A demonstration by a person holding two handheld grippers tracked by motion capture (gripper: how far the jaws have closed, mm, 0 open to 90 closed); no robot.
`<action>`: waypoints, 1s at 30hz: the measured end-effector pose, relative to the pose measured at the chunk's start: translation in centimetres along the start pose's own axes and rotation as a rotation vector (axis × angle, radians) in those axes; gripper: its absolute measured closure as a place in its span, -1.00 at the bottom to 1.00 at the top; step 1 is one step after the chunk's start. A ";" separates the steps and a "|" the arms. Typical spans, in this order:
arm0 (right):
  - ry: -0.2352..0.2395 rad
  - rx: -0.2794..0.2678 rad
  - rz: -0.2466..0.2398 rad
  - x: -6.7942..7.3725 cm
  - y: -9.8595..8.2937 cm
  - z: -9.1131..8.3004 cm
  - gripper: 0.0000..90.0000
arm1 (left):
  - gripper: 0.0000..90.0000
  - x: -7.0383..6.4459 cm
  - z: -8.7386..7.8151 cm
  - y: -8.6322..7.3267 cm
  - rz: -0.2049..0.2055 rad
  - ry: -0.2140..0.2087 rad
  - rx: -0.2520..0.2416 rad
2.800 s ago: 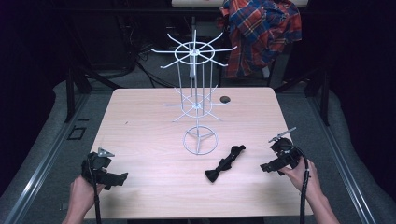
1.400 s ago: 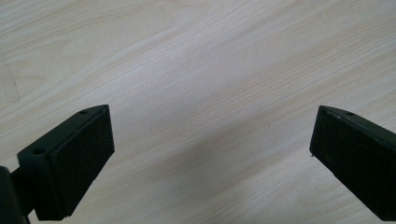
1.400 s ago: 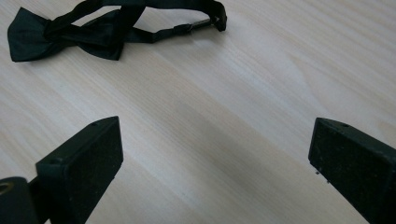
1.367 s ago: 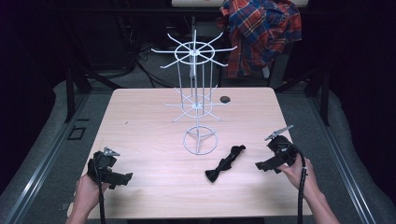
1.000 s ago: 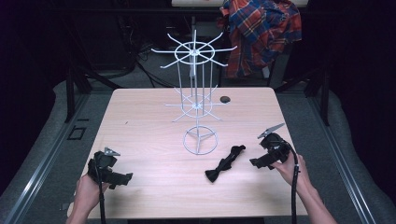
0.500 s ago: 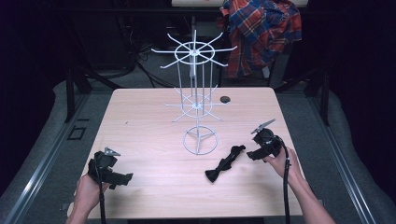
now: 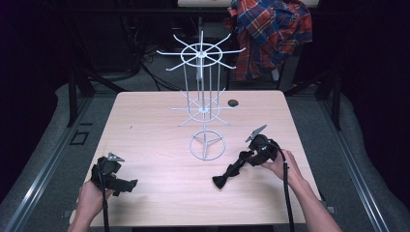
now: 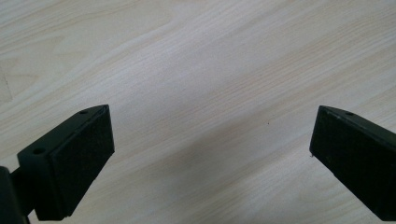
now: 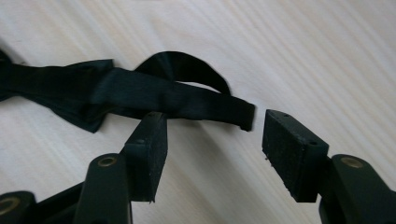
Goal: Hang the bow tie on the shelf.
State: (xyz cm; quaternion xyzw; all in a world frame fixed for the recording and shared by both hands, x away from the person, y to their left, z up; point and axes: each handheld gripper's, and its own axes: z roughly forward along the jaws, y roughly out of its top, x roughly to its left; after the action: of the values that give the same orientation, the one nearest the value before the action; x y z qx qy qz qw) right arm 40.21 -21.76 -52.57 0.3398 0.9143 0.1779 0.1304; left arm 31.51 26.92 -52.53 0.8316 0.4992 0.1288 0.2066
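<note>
Two black two-jaw grippers work over a pale wooden table [image 7: 145, 130]. The right gripper [image 9: 210, 140] sits at the near right part of the table, its jaws spread apart around the free end of a black fabric bow tie with a flat strap [image 9: 140, 93]. In the right gripper view one jaw lies just under the strap's lower edge while the other stands just past the strap's cut end — neither pad is pressed onto the cloth. From the high view the bow tie [image 7: 232, 171] lies stretched on the tabletop, running from the right gripper [image 7: 251, 157] toward the near edge, just in front of the ring base of a white wire rotating display rack [image 7: 205, 116] that stands upright mid-table.

The left gripper [image 7: 123, 183] is held at the near left corner, well apart from the bow tie. Its own view shows its jaws wide apart over bare wood — nothing between them.

A small dark round object [image 7: 233, 102] lies beyond the rack, and a red plaid shirt [image 7: 270, 34] hangs behind the table.
</note>
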 end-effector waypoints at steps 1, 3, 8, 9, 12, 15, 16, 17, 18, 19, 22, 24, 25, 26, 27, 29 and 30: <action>0.012 -0.021 0.008 0.2 -0.1 0.2 -0.05 | -1.00 0.0 0.0 0.0 0.001 -0.002 0.002; 0.032 -0.017 -0.008 -0.1 -0.1 0.0 0.15 | -1.00 -0.1 0.0 0.0 0.003 -0.002 0.001; 0.037 -0.037 -0.018 -0.1 -0.3 -0.3 0.63 | -1.00 -0.2 0.0 0.1 0.008 0.003 -0.001; 0.037 -0.037 -0.018 -0.1 -0.3 -0.3 0.63 | -1.00 -0.2 0.0 0.1 0.008 0.004 0.000; 0.035 -0.032 -0.025 0.0 -0.3 -0.3 0.86 | -1.00 -0.2 0.0 0.0 0.005 0.003 0.002; 0.028 -0.031 -0.034 0.2 -0.2 -0.5 1.00 | -1.00 -0.2 0.0 0.0 0.004 0.002 0.001; 0.027 -0.029 -0.039 0.2 -0.2 -0.5 1.00 | -1.00 -0.1 0.0 0.0 0.004 0.002 0.002; 0.020 -0.028 -0.050 0.4 -0.1 -0.6 1.00 | -1.00 -0.1 0.0 0.0 0.005 0.001 0.002; 0.023 -0.048 -0.040 0.5 -0.2 -0.5 1.00 | -1.00 -0.2 -0.1 0.0 0.006 0.002 0.001; 0.023 -0.048 -0.040 0.5 -0.2 -0.5 1.00 | -1.00 -0.2 -0.1 0.0 0.006 0.002 0.001; 0.011 -0.041 -0.066 0.8 0.0 -1.1 0.90 | -1.00 -0.1 -0.1 0.0 0.006 -0.001 0.001; 0.010 -0.049 -0.060 0.9 0.0 -1.1 0.71 | -1.00 -0.1 -0.1 0.0 0.006 0.000 0.001; 0.015 -0.051 -0.066 1.0 0.1 -1.2 0.54 | -1.00 -0.1 -0.1 0.1 0.007 0.000 0.001; 0.023 -0.051 -0.071 1.1 0.2 -1.4 0.39 | -1.00 -0.2 0.0 0.0 0.006 0.001 0.001; 0.014 -0.061 -0.072 1.4 0.3 -1.5 0.26 | -1.00 -0.2 0.0 0.1 0.007 0.000 -0.001; 0.024 -0.070 -0.086 1.9 0.6 -1.6 0.13 | -1.00 -0.2 0.0 0.1 0.009 -0.002 -0.002; 0.014 -0.067 -0.101 2.2 0.8 -1.7 0.09 | -1.00 -0.2 0.0 0.1 0.009 -0.001 -0.002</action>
State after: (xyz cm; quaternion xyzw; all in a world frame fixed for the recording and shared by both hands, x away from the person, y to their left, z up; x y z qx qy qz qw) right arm 38.39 -20.11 -50.98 0.2874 0.9247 0.2038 0.1442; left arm 31.50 26.66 -52.50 0.8336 0.4954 0.1296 0.2071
